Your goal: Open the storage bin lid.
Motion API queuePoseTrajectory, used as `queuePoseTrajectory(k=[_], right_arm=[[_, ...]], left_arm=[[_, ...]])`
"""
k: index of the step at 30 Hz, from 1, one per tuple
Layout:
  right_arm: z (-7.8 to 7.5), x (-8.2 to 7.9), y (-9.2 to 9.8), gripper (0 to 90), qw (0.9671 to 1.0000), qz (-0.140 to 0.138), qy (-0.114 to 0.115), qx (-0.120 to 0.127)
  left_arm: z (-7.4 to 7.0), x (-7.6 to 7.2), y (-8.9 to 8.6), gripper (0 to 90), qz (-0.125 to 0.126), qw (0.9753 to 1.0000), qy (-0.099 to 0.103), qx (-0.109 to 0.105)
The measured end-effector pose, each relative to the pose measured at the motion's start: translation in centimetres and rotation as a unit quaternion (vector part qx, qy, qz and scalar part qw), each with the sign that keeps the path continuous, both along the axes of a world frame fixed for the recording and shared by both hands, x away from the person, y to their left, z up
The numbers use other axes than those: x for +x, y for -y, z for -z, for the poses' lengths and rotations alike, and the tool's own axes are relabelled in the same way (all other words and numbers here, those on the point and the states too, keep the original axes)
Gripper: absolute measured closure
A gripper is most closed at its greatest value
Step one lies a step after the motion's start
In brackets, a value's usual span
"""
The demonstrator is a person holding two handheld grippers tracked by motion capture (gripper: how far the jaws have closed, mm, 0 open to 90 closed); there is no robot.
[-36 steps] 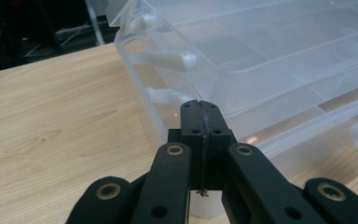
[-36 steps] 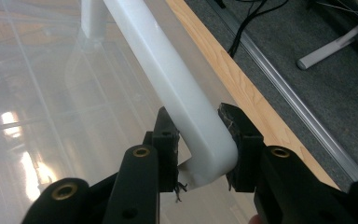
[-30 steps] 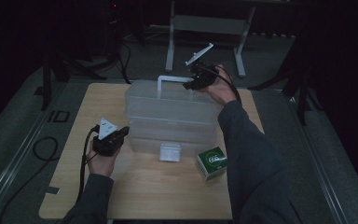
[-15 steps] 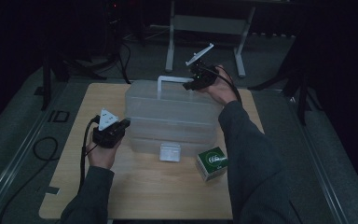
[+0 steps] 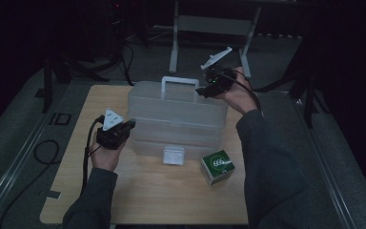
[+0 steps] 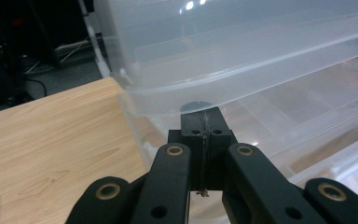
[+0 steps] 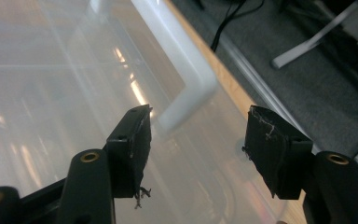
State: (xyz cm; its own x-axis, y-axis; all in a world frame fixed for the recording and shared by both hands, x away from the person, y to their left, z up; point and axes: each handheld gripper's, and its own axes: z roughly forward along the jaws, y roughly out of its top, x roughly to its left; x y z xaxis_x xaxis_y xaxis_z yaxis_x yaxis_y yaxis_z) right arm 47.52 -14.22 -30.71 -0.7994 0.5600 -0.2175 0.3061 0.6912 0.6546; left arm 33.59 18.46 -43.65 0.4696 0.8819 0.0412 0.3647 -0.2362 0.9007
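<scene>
A clear plastic storage box [image 5: 176, 117] with a white handle [image 5: 177, 81] stands mid-table. My left gripper [image 5: 129, 126] is at the box's left end. In the left gripper view its jaws are shut with nothing between them, and the left gripper's tips [image 6: 200, 122] press just under the lid rim of the box [image 6: 242, 60]. My right gripper [image 5: 201, 91] hovers over the lid's back right. It stands open [image 7: 200, 116] over the lid, with the right end of the handle [image 7: 182, 70] just beyond its jaws.
A small green carton [image 5: 217, 167] sits on the wooden table [image 5: 147, 195] in front of the box's right half. A white latch [image 5: 173, 154] hangs on the box's front wall. Dark floor, cables and a metal stand [image 5: 209, 24] lie beyond the table.
My left gripper has moved right and forward until its tips reach the box's left end. The right gripper has stayed over the lid by the handle.
</scene>
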Motion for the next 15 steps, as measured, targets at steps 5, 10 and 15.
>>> queuePoseTrajectory(k=[5, 10, 15], right_arm=[[-1.1, -4.2, 2.9, 48.6, 0.9981, -0.008, 0.047, 0.038], [-0.5, -7.5, 4.7, 55.1, 0.9955, -0.016, 0.075, 0.056], [1.5, -11.2, 6.8, 65.8, 0.9931, -0.016, 0.09, 0.073]], left_arm=[[-0.2, 0.2, 0.0, 90.0, 0.001, 1.0, 0.002, -0.002], [-0.5, 0.3, 0.0, 90.0, 0.0, 1.0, 0.003, -0.003], [-0.8, 0.4, 0.2, 90.0, 0.006, 1.0, 0.005, -0.002]])
